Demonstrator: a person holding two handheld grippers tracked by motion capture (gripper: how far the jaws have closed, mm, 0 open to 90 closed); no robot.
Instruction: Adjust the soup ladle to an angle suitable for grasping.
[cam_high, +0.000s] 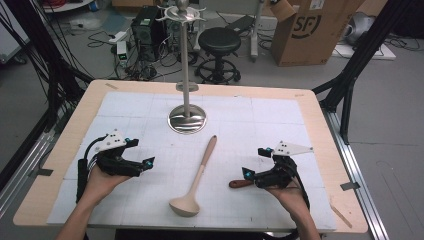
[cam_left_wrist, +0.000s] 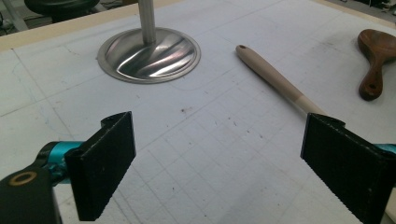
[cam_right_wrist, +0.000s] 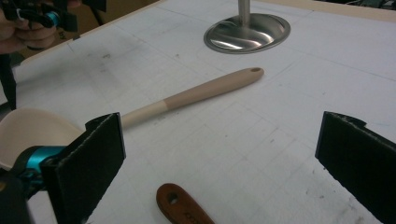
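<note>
Both grippers spread wide, holding nothing: left gripper, right gripper. Ladle lies flat btwn them, near stand. Risk: smooth tapered handle slips or rolls if pinched off-centre; bowl end heavy, may tip.

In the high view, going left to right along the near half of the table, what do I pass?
left gripper → beige ladle → dark wooden utensil handle → right gripper

Both forearms reach in from below, the left gripper and the right gripper held low, jaws spread wide, pointing inward toward each other.
</note>
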